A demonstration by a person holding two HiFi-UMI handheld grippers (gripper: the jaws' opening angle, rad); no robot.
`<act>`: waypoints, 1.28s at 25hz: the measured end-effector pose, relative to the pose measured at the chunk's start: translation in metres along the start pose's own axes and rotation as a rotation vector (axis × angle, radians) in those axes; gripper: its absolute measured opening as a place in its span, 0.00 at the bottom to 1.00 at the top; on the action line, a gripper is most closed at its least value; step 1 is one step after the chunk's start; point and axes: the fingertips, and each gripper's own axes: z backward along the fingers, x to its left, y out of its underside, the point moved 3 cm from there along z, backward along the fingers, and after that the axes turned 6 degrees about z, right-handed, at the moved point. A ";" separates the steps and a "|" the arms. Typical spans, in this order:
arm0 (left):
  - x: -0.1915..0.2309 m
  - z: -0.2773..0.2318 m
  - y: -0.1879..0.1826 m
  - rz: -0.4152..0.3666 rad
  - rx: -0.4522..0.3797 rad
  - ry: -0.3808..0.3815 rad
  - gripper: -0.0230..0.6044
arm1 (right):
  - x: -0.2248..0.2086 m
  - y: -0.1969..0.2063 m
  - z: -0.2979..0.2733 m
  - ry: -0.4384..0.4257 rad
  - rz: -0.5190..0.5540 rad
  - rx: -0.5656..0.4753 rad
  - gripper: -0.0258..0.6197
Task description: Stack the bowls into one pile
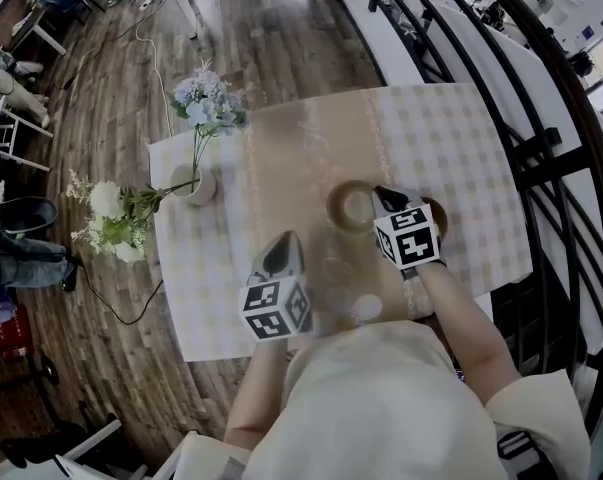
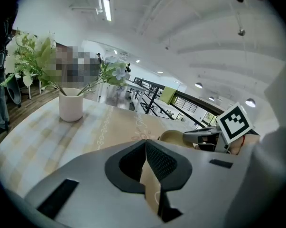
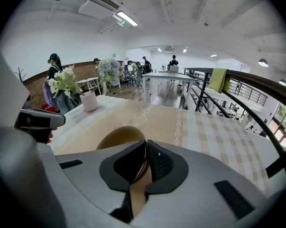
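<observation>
Where the tan runner (image 1: 291, 158) crosses the checked cloth of the bench (image 1: 451, 138), a tan bowl (image 1: 350, 209) is seen upright, its hollow showing only bare tan. Whether it rests on the runner or is held just above it cannot be told.

The right tool (image 1: 385, 199) is set at the bowl's 3 o'clock rim. In the right gripper view its jaws are seen nearly together, with the thin rim pinched between the pads.

A brown curved edge, perhaps a second bowl (image 1: 439, 212), is glimpsed just at 3 o'clock of the right tool and is mostly hidden behind it. What it holds cannot be told.

The left tool (image 1: 283, 250) is held at 7 o'clock of the tan bowl, apart from it. Its jaws are closed together with nothing between them.

Well apart at 9 o'clock of the bowl, a pale vase (image 1: 194, 186) is stood on the cloth. Green stems are held in it, with blue blossoms (image 1: 211, 103) leaning toward 12 o'clock and white blossoms (image 1: 109, 203) drooping toward 9 o'clock past the bench edge.
</observation>
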 end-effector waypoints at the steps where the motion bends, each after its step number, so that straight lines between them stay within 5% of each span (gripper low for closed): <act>1: 0.000 -0.001 0.001 0.000 0.003 0.000 0.04 | 0.000 0.001 -0.002 0.003 0.007 0.009 0.06; 15: -0.002 -0.008 0.001 0.009 0.003 -0.004 0.04 | 0.000 0.012 -0.021 -0.030 0.035 0.076 0.17; 32: 0.001 -0.009 0.000 0.006 0.005 -0.005 0.04 | 0.004 0.023 -0.040 -0.053 0.066 0.180 0.14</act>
